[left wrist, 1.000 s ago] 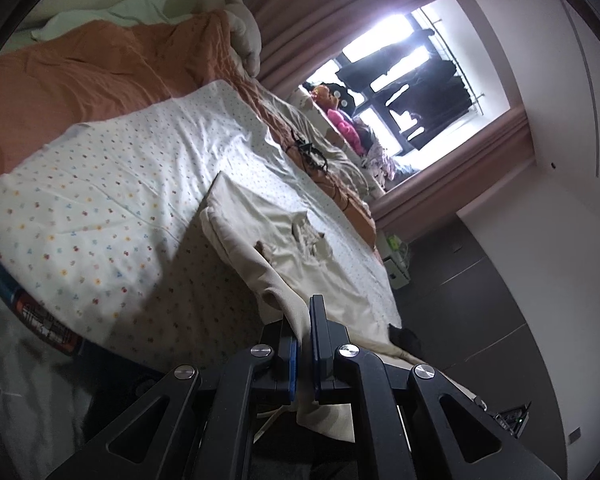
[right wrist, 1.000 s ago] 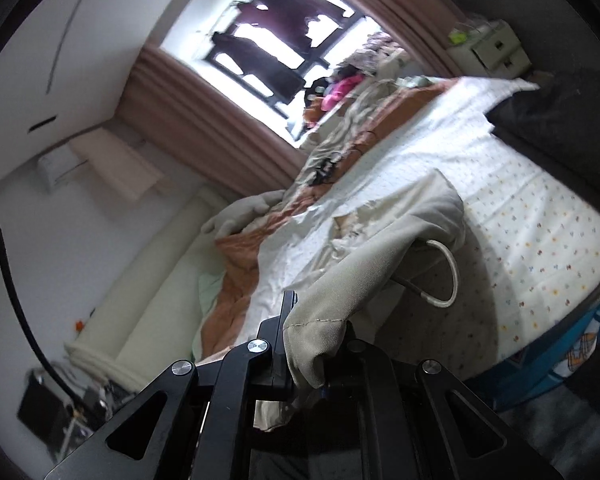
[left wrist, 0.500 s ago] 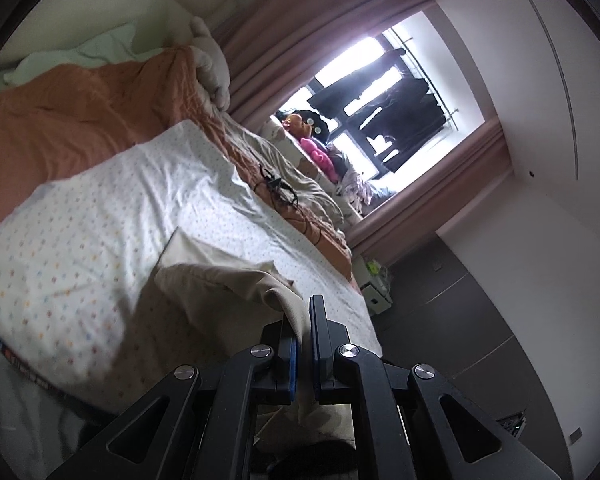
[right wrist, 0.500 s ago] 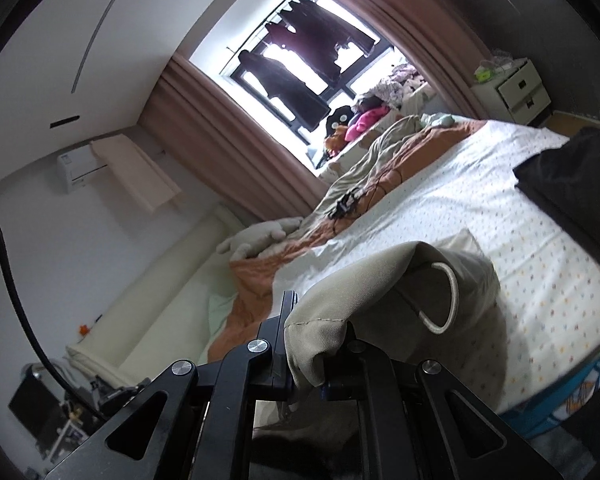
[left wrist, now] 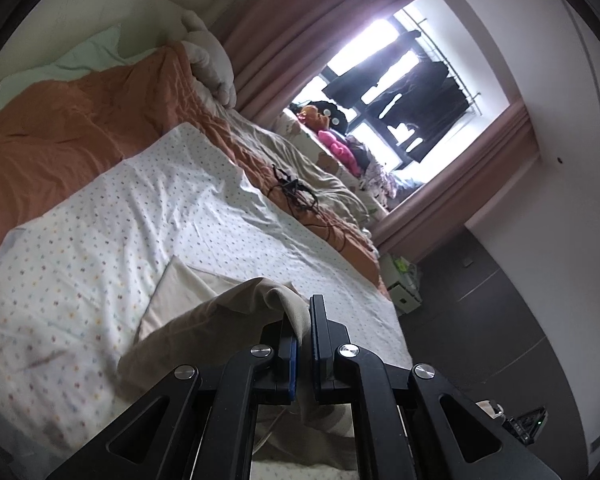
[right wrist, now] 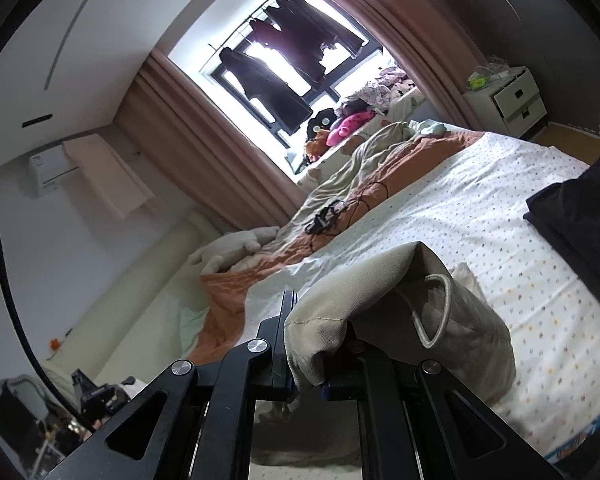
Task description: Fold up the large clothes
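A beige garment (left wrist: 204, 320) with a white drawstring (right wrist: 436, 312) lies partly on the dotted white bedsheet (left wrist: 120, 220). My left gripper (left wrist: 303, 320) is shut on one edge of the garment and holds it up above the bed. My right gripper (right wrist: 312, 320) is shut on another edge, which drapes over its fingers; the cloth (right wrist: 380, 280) hangs in a fold to the right. A flat part of the garment (left wrist: 172, 292) rests on the sheet ahead of the left gripper.
An orange quilt (left wrist: 80, 128) and black cables (left wrist: 296, 196) lie across the far side of the bed. A dark garment (right wrist: 580, 220) lies on the bed's right side. A white nightstand (right wrist: 512, 100) stands by the curtain. The window (left wrist: 392, 92) is beyond.
Both grippers have lifted the held edges and carried them forward over the garment, so it has doubled over on itself. The printed front is no longer visible.
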The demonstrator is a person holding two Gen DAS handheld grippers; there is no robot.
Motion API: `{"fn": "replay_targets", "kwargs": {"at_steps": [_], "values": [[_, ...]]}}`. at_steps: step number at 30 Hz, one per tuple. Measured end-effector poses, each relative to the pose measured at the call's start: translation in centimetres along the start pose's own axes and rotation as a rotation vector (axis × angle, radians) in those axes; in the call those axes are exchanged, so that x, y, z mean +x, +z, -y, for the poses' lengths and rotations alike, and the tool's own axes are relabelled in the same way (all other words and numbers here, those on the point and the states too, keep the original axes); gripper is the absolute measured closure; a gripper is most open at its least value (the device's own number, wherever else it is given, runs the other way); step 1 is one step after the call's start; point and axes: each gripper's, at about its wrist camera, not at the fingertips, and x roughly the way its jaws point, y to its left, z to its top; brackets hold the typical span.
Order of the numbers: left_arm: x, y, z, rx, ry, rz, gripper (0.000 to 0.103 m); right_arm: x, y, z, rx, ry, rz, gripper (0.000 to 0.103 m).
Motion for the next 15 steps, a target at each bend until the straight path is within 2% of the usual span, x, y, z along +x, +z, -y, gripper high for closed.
{"fn": "replay_targets", "kwargs": {"at_steps": [15], "values": [[13.9, 4.5, -4.3, -0.017, 0.119, -0.064, 0.098, 13.1, 3.8, 3.9, -0.04, -0.095, -0.077, 0.093]]}}
